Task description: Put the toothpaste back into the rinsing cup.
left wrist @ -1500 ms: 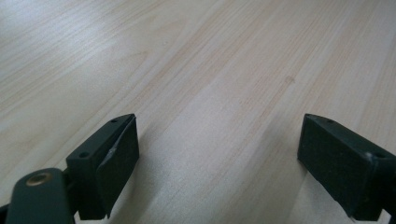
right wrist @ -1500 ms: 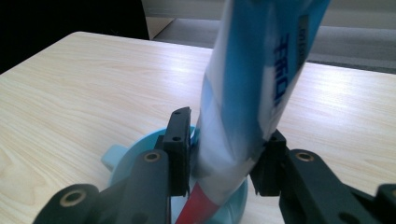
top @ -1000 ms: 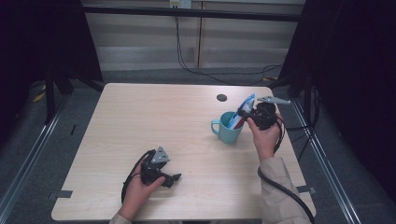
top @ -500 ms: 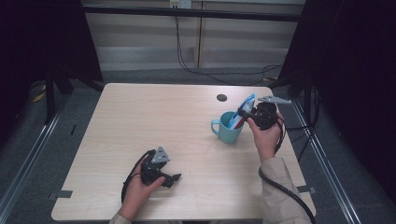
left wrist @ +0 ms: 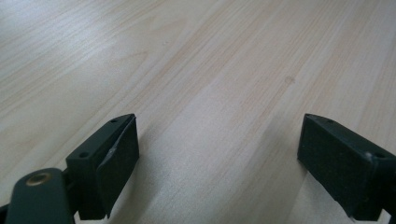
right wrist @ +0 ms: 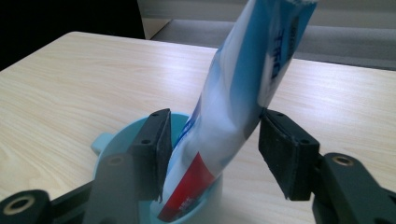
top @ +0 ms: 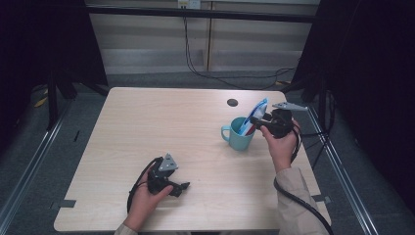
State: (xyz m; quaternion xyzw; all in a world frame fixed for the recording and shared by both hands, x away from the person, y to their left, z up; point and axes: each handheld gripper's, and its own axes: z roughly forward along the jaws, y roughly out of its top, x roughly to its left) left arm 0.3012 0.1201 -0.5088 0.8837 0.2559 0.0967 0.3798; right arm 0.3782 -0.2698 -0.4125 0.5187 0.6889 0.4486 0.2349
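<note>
A teal cup (top: 239,138) stands on the right side of the wooden table (top: 161,127). In it leans a blue, white and red toothpaste tube (top: 258,110), its flat end up. My right gripper (top: 255,123) is at the cup's rim. In the right gripper view the tube (right wrist: 243,93) rises from the cup (right wrist: 108,141) between the jaws of that gripper (right wrist: 212,149), which have just been opening and stand open around it. My left gripper (top: 182,188) rests near the table's front edge, open, with bare wood between its jaws (left wrist: 217,154).
A dark round cable hole (top: 232,102) sits in the table behind the cup. Cables trail from both grippers. Metal rails (top: 342,176) run along the floor on both sides of the table, and dark curtains hang to the left and right.
</note>
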